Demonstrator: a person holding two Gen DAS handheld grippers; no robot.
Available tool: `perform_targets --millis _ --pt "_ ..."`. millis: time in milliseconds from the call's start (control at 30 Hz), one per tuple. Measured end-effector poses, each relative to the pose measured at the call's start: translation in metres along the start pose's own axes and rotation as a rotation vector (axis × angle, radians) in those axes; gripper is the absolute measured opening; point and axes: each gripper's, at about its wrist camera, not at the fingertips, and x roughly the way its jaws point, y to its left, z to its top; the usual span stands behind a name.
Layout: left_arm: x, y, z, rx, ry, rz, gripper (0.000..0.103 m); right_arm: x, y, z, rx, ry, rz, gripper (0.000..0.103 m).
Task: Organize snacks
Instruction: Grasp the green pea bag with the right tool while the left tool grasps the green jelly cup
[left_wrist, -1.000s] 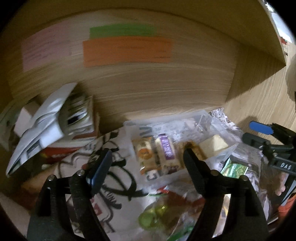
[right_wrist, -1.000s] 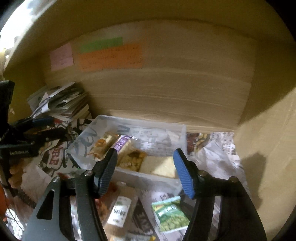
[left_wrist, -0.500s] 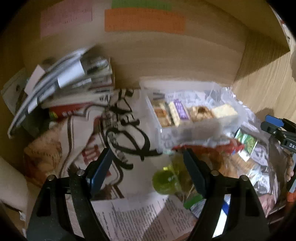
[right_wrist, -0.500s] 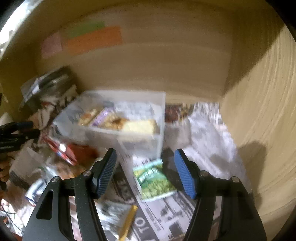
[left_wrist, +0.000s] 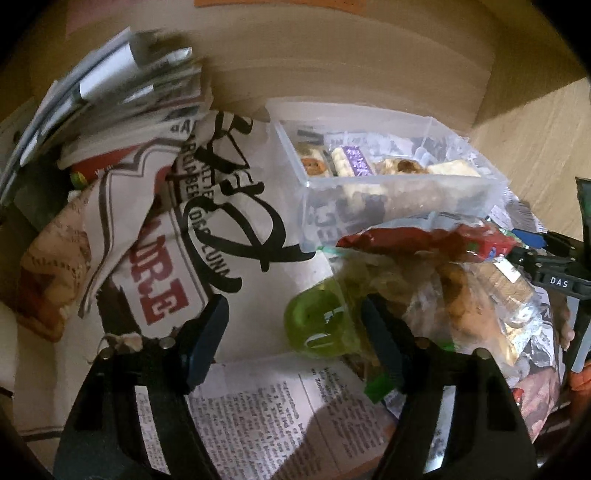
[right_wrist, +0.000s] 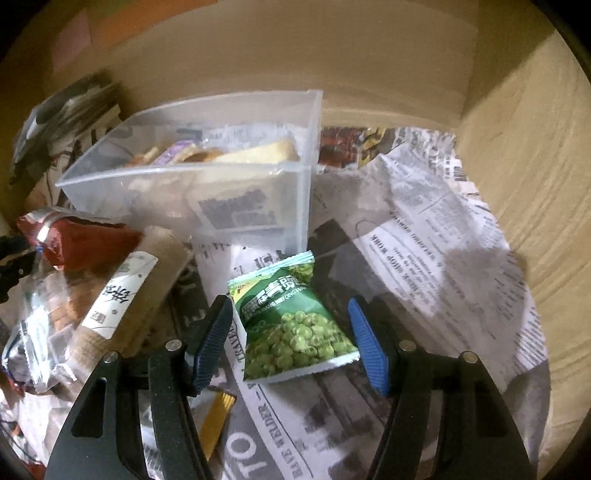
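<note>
Right wrist view, foreground: the right gripper (right_wrist: 291, 341) is pitched downward over a sheet of printed newspaper (right_wrist: 424, 258), its blue-padded fingers (right_wrist: 369, 347) spread wide on either side of a small green foil packet of green peas (right_wrist: 291, 321); the pads flank the packet without visibly pressing it, and whether they touch it cannot be told. The packet lies flat on the newspaper, its long axis running from near right to far left, with the printed peas at the near end and the sealed top edge pointing toward a clear rectangular plastic bin (right_wrist: 221, 192). The bin stands just beyond the packet, holding several wrapped snack bars. Left of the packet lie a tan paper-wrapped roll with a white label (right_wrist: 122, 291), a clear bag of brown snacks (right_wrist: 48, 321) and a red foil bag (right_wrist: 77, 240). Left wrist view, foreground: the left gripper (left_wrist: 293, 332) is likewise angled down, jaws apart and holding nothing, above newspaper with a lime-green translucent cup (left_wrist: 317, 325) lying partly between its fingertips. Beyond it the red bag (left_wrist: 424, 240) rests against the near wall of the bin (left_wrist: 388, 199). Farthest left, a stack of folded papers (left_wrist: 122, 96) leans against the wooden back panel (left_wrist: 351, 66).
</note>
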Motion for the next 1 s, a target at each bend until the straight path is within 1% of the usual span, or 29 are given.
perform_targets --millis 100,167,200,233,267,333,467,733,900,1000 --pt "0.007 0.001 -0.002 -0.005 0.021 -0.010 0.065 0.009 0.003 -0.001 -0.014 0.027 0.003 0.062" --pt "0.008 0.001 -0.002 -0.009 0.021 -0.037 0.056 0.010 0.006 -0.003 -0.031 0.029 -0.008 0.062" --pt "0.008 -0.001 -0.001 -0.005 0.023 -0.056 0.047 0.011 0.007 -0.004 -0.037 0.028 -0.008 0.061" --pt "0.008 -0.004 -0.001 0.002 0.024 -0.067 0.042 0.010 0.007 -0.004 -0.040 0.026 -0.005 0.058" --pt "0.008 -0.005 -0.001 0.009 0.020 -0.058 0.042 0.009 0.007 -0.005 -0.038 0.022 -0.005 0.050" --pt "0.009 -0.008 -0.002 0.023 0.010 -0.048 0.041 0.007 0.005 -0.006 -0.032 0.019 0.006 0.050" --pt "0.006 -0.007 -0.003 0.019 0.009 -0.040 0.041 0.001 0.005 -0.008 -0.018 0.003 0.016 0.047" --pt "-0.023 -0.003 0.001 0.020 -0.064 -0.017 0.041 -0.027 0.007 -0.007 0.001 -0.076 0.015 0.047" --pt "-0.044 -0.004 0.011 0.022 -0.124 -0.021 0.041 -0.058 0.017 -0.002 -0.001 -0.158 0.021 0.047" --pt "-0.055 -0.007 0.017 0.029 -0.156 -0.026 0.041 -0.069 0.019 0.005 -0.004 -0.204 0.031 0.047"
